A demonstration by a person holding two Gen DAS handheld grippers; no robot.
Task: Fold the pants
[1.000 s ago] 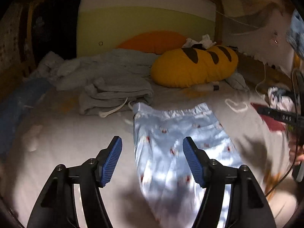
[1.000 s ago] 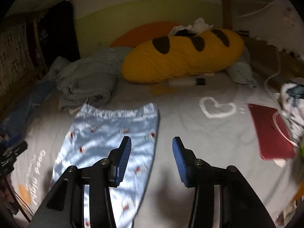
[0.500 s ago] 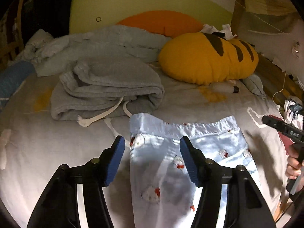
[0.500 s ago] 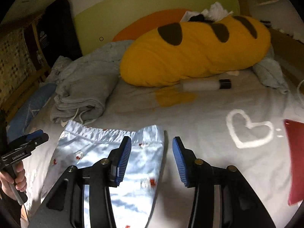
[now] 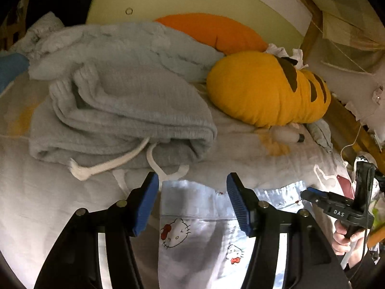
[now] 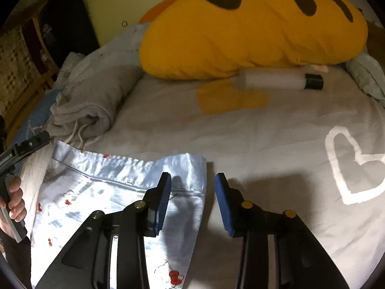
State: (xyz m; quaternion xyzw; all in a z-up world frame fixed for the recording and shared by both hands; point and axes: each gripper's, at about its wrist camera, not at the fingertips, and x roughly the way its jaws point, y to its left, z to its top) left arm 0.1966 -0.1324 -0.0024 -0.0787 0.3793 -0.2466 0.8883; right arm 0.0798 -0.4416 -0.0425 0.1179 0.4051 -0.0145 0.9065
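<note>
pale blue satin cartoon-print pants flat on grey bed sheet, waistband toward folded grey sweatpants. left tool and right tool now closer, spread wide, straddling waistband corners. likely ready to pinch.

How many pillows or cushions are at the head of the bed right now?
2: the yellow striped plush pillow lies beside the grey folded clothes; the orange cushion sits behind it against the headboard. Others may be hidden under the bedding.
</note>
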